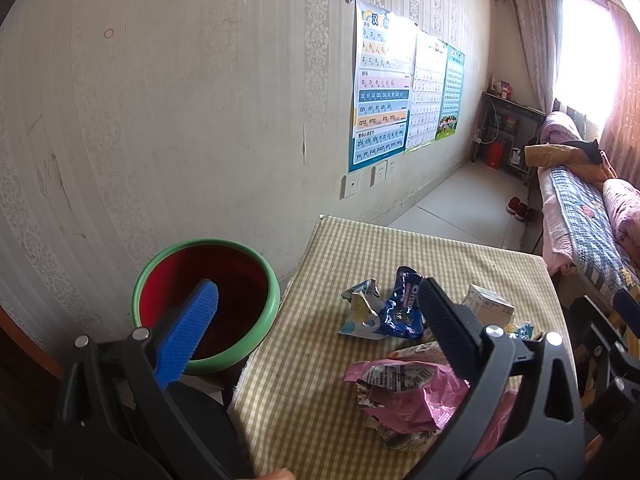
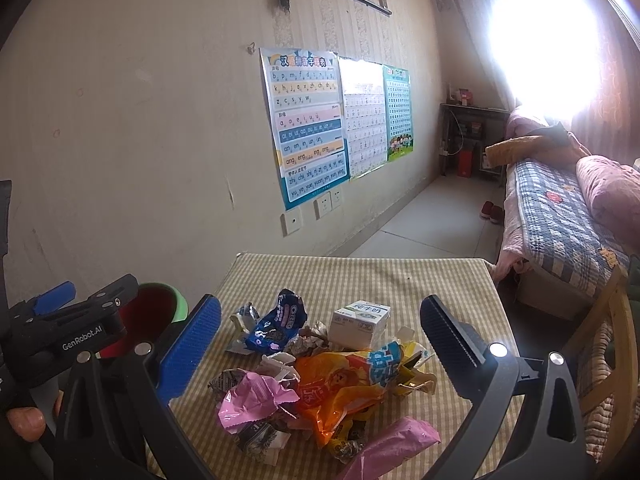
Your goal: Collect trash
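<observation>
A pile of trash lies on a checked table (image 2: 360, 276): a blue Oreo wrapper (image 2: 280, 322), a white milk carton (image 2: 360, 322), an orange bag (image 2: 340, 392), pink wrappers (image 2: 256, 400). A red bin with a green rim (image 1: 208, 304) stands left of the table. My left gripper (image 1: 320, 320) is open and empty, its blue finger over the bin, its black finger over the pink wrapper (image 1: 408, 396) and Oreo wrapper (image 1: 404, 312). My right gripper (image 2: 320, 344) is open and empty, straddling the pile from above.
A papered wall with posters (image 2: 308, 128) runs along the left. A bed with quilts (image 2: 560, 216) stands at the right, a shelf (image 2: 472, 136) at the far end. The left gripper's body (image 2: 60, 336) shows in the right wrist view beside the bin (image 2: 160, 308).
</observation>
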`<state>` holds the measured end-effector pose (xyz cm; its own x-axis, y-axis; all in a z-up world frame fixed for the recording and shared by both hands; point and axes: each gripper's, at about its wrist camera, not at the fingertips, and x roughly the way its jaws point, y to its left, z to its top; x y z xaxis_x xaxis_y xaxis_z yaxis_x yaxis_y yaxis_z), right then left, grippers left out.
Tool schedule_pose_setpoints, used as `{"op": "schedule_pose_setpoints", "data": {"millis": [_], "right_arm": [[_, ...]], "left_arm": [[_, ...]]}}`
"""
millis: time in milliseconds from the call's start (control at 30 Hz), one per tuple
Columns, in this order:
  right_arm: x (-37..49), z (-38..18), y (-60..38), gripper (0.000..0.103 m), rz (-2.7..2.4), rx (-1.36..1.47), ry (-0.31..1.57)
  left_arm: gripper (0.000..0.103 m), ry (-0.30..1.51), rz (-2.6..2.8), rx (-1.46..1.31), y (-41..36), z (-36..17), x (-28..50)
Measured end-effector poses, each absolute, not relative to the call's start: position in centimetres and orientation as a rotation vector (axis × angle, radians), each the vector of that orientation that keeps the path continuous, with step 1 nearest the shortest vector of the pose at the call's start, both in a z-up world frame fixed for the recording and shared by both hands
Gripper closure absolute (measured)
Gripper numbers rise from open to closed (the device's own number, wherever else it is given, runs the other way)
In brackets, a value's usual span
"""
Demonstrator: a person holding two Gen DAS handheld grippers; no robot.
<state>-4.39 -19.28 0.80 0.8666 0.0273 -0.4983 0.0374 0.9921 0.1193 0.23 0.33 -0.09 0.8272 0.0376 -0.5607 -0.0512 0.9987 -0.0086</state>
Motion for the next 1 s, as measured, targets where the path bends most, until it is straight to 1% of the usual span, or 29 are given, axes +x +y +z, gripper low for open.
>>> {"op": "schedule_pose_setpoints", "data": {"millis": [267,333,533,1000], "right_arm": [[-4.39,0.57,-19.33,0.008,-0.011,0.128,0.524],[-4.39,0.51,-19.35,0.01,-0.01,0.13,0.524],[-4.33,0.31,-19.57,0.012,-0.011,0.134,0.529],[-4.35,0.12,-19.77,0.014,-0.008,0.139,0.535]], "left_arm": [[0.005,0.601,0.044,-0.016,0.17,-0.17,0.29],[0.005,0.602,0.045,-0.013,0.14,-0.2,0.29],[0.005,0.605,0.048,-0.005,0.1,-0.36,0.35],[0.005,0.609,0.047,0.001,-0.08,-0.33,0.39]]}}
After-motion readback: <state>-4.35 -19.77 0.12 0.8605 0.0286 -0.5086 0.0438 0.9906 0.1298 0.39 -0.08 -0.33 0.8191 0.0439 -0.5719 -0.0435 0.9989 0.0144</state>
